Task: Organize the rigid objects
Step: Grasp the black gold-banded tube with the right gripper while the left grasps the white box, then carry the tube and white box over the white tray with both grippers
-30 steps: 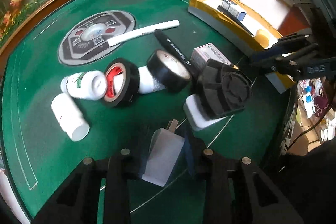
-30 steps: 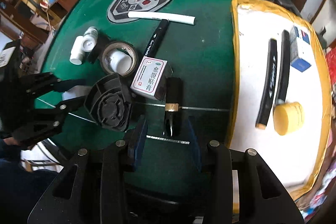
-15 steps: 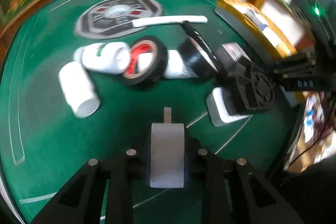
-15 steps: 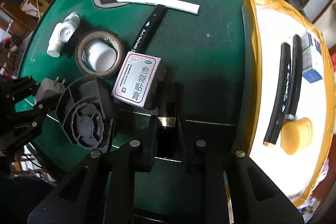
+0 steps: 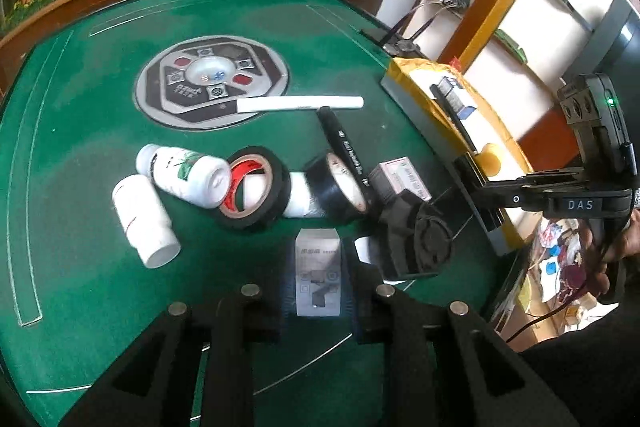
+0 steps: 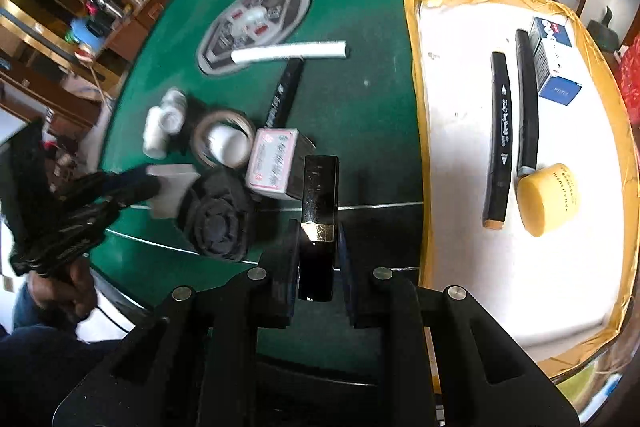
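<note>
Firstly, left wrist view. Your left gripper (image 5: 318,277) is clenched on a white charger block (image 5: 318,275); its jaws have just been closing and now press both sides of the block, printed face up, above the green table (image 5: 80,227). Beyond it lie two white bottles (image 5: 184,173) on their sides, a black tape roll with a red core (image 5: 252,193) standing on edge, a second black tape roll (image 5: 340,185), a black marker (image 5: 344,147), a white tube (image 5: 300,103), a pink-and-white medicine box (image 5: 400,179) and a black fan (image 5: 416,231). At the right edge the yellow-rimmed tray (image 5: 408,71) is largely cut off; you can make out only a blue-and-white box (image 5: 456,97) and part of a yellow jar (image 5: 490,161) in it. Your right gripper's body crosses in front of the tray, its fingertips hidden behind the fan.

Next, right wrist view. Your right gripper (image 6: 318,259) is clenched on a black rectangular bar with a gold band (image 6: 318,203), glossy, pointing away from the camera, held over the table edge beside the tray (image 6: 416,107). Tray contents: two black markers (image 6: 500,131) lying side by side, the blue-and-white box (image 6: 554,61) and the yellow jar (image 6: 550,199), on a white floor. The fan (image 6: 218,219) and left gripper at lower left are blurred; the white block (image 6: 172,191) shows pale between its fingers. The medicine box's (image 6: 272,163) print is unreadable.
</note>
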The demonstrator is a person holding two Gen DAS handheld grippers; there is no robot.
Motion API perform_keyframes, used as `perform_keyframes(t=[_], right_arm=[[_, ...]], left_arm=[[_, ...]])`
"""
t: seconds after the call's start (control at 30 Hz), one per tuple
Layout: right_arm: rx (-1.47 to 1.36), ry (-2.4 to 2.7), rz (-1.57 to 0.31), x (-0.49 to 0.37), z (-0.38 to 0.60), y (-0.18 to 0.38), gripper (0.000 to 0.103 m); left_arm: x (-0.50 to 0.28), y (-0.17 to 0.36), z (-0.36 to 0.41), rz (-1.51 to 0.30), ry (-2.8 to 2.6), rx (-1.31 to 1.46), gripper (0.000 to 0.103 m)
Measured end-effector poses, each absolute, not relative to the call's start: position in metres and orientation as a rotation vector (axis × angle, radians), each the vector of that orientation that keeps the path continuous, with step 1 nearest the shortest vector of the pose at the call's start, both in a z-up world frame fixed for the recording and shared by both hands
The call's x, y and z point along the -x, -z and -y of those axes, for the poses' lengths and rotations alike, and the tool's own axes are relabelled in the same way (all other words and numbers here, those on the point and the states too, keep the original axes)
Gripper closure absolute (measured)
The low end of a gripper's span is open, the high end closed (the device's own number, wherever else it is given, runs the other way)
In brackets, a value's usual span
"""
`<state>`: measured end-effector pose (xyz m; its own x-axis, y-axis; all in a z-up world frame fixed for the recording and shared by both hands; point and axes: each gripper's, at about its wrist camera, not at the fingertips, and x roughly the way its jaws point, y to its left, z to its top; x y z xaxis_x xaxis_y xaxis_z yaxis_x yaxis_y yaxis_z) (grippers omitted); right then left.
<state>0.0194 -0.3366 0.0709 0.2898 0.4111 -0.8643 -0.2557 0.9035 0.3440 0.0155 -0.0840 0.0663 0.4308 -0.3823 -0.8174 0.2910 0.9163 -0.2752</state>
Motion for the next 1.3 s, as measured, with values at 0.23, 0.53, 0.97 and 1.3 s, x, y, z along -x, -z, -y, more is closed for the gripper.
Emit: perform_keyframes(t=[0.23, 0.53, 0.97, 1.3], right_arm=[[-0.142, -0.482, -1.18, -0.01, 0.34, -0.075, 0.085], [-0.189, -0.489, -1.166, -0.011, 0.339, -0.074, 0.085], [-0.249, -0.458, -1.118, 0.001, 0.364, -0.085, 0.085], [-0.333, -0.358, -1.044, 0.011, 0.417, -0.103, 0.085]], left_arm=[[-0.019, -0.062, 0.092, -1.054, 0.432, 0.023, 0.081], [-0.022, -0.035, 0.101, -1.093, 0.389, 0.029, 0.081], [-0.013, -0.079, 0.092, -1.012, 0.432, 0.105, 0.081], [-0.043, -0.128, 0.164, -0.961, 0.673, 0.184, 0.081]])
